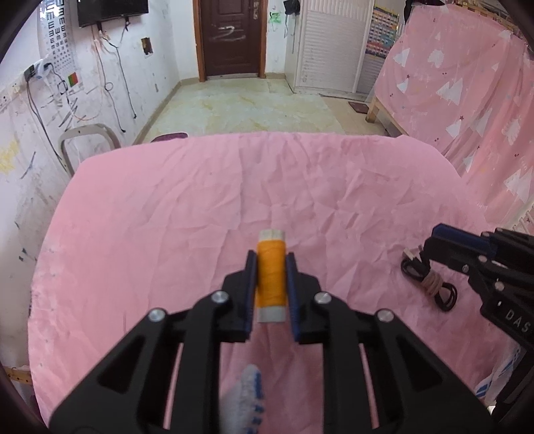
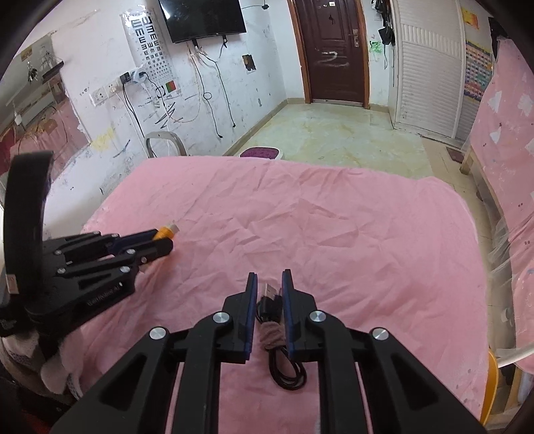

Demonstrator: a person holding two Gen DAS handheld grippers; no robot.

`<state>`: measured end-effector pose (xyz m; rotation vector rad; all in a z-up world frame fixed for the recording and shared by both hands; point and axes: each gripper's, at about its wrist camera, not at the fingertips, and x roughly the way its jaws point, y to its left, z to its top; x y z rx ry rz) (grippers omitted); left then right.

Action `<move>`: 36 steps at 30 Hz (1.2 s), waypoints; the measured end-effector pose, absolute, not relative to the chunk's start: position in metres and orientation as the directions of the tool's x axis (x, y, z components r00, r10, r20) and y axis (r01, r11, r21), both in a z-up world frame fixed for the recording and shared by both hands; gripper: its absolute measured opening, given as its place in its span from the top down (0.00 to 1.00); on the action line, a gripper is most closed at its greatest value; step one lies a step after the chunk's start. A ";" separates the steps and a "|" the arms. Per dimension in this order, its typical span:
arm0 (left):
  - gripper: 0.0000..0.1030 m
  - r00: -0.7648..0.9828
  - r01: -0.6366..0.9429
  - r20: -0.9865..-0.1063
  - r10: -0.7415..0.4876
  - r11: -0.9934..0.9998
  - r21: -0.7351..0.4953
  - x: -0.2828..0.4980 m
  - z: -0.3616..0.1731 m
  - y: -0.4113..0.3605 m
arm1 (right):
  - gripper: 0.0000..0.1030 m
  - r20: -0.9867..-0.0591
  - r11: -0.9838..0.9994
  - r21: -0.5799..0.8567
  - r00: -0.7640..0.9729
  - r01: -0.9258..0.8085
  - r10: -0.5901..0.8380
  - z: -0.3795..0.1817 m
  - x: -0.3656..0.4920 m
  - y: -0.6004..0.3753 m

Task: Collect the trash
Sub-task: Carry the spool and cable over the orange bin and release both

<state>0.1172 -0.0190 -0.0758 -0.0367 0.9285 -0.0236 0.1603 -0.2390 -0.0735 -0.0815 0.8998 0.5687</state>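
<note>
Currently, in the left wrist view, my left gripper (image 1: 271, 290) is clamped on the spool (image 1: 271, 277) at lower centre, above the pink cloth (image 1: 167, 217). In the right wrist view, my right gripper (image 2: 269, 312) is closed on the cable (image 2: 278, 337) at lower centre. Both items are gripped; I see no bin, so disposal remains.

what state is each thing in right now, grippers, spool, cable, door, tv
left gripper: shut on the orange thread spool
orange thread spool: clamped between the pads, lying lengthwise along the fingers
right gripper: shut on the black cable
black cable: coiled, tied with a band
door: closed
tv: off
</note>
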 end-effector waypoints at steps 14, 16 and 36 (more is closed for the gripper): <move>0.85 0.600 0.016 -0.798 -0.058 0.998 -0.061 0.117 -0.071 -0.026 | 0.72 -0.792 0.839 0.168 0.435 -0.518 0.427 -0.090 0.151 -0.238; 0.85 0.600 0.016 -0.798 -0.058 0.998 -0.060 0.118 -0.071 -0.026 | 0.70 -0.795 0.836 0.165 0.432 -0.523 0.427 -0.092 0.150 -0.236; 0.85 0.629 0.049 -0.774 -0.072 0.997 -0.053 0.111 -0.052 -0.049 | 0.91 -0.725 0.873 0.156 0.547 -0.462 0.419 -0.072 0.146 -0.266</move>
